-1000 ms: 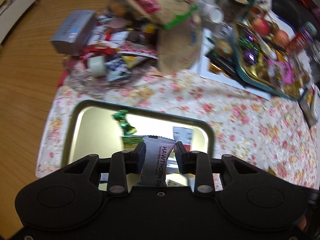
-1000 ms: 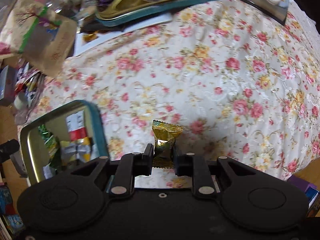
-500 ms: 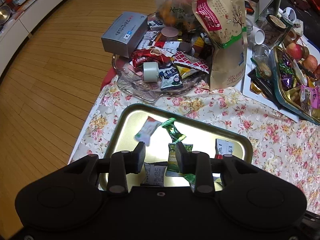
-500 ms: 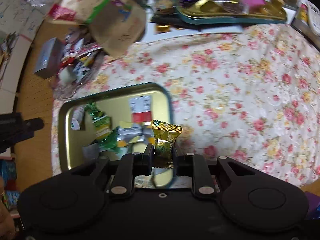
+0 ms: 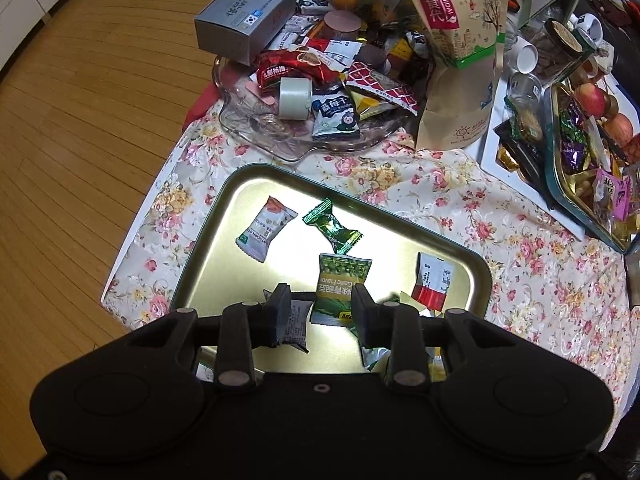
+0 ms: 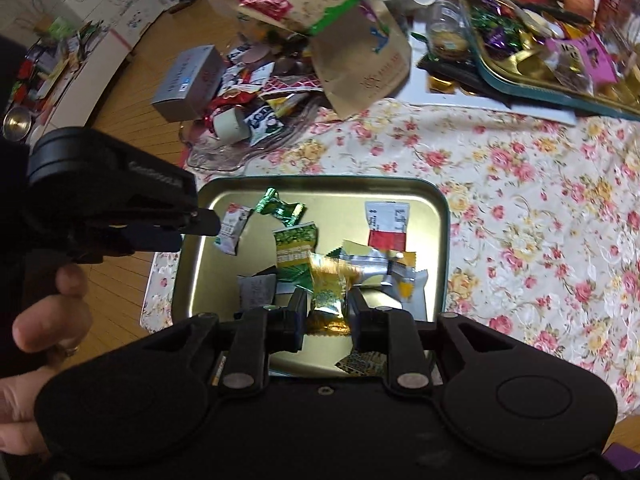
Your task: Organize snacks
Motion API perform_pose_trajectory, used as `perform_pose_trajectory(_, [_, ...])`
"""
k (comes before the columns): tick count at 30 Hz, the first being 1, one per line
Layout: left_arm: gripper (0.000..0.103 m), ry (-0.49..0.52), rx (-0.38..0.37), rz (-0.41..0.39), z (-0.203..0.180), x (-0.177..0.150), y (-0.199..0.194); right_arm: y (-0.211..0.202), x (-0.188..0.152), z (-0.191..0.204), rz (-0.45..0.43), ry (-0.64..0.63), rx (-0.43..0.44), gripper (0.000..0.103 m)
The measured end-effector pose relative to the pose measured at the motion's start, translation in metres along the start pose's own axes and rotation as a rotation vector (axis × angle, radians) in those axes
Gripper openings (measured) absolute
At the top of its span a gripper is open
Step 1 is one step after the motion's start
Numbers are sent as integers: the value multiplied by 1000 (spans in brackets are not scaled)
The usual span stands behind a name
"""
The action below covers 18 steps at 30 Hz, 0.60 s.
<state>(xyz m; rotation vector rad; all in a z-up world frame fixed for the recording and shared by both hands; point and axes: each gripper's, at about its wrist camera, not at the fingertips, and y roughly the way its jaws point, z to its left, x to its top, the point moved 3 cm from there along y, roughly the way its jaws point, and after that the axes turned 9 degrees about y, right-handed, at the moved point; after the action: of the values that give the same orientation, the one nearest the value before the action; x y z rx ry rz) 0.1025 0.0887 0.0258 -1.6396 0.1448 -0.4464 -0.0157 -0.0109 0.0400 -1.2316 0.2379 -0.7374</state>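
A gold metal tray (image 5: 212,236) (image 6: 438,216) lies on the floral cloth and holds several wrapped snacks. My left gripper (image 5: 319,308) is open and empty above the tray's near side; it also shows in the right wrist view (image 6: 192,226). A white hawthorn packet (image 5: 264,228) (image 6: 232,228) lies in the tray beside a green twist candy (image 5: 332,230) and a green garlic-flavor packet (image 5: 340,288) (image 6: 296,250). My right gripper (image 6: 327,312) is above the tray; its fingers stand slightly apart around a gold-wrapped candy (image 6: 329,284), which looks blurred.
A glass dish (image 5: 280,128) heaped with snacks, a grey box (image 5: 246,16) and a tape roll (image 5: 295,98) stands behind the tray. A tall paper snack bag (image 5: 460,40) stands at the back. A second tray (image 5: 560,168) of sweets lies far right. Wooden floor lies left.
My left gripper opened and dropped the hawthorn packet into the tray, then rose. My right gripper carried the gold candy left over the tray and its jaws have loosened.
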Motion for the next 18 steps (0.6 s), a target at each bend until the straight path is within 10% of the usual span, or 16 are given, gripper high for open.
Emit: perform_pose_trajectory(18, [42,30,-3,33,-10,-6,5,22,8,-28,126,114,-157,45])
